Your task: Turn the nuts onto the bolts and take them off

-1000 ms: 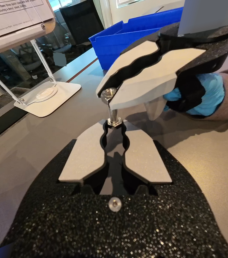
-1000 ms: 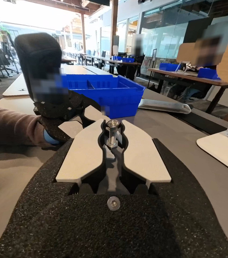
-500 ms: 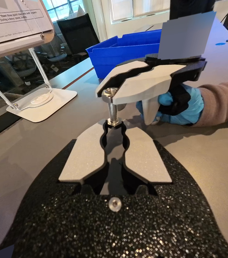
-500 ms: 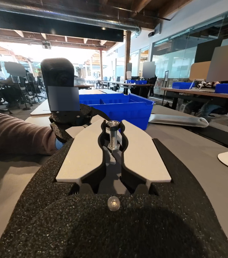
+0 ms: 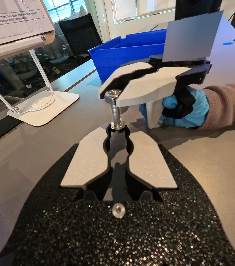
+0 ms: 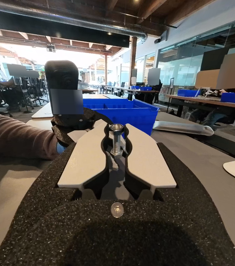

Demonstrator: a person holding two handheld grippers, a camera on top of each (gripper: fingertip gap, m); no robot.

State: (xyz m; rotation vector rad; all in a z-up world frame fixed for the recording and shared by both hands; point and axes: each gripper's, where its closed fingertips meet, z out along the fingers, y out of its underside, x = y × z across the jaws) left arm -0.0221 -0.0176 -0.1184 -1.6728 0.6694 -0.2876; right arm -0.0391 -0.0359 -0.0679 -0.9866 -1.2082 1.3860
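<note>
Bolt [image 5: 115, 113] orientation is what the coming turn depends on: its long axis is held upright above the grey table [image 5: 200, 165], hex head up and nut [image 5: 117, 127] at the lower end of the thread. The head is clamped between the fingertips of the right gripper [image 6: 116, 130], which is closed on it from the side. Directly below the head, the nut is pinched at the very tips of the left gripper [image 5: 117, 128], so both claws are narrowed on metal. The two are aligned along the shank, one above the other. A blue bin [image 5: 128, 57] is seen well behind the bolt. Any rotation is judged to need the axis kept straight.
</note>
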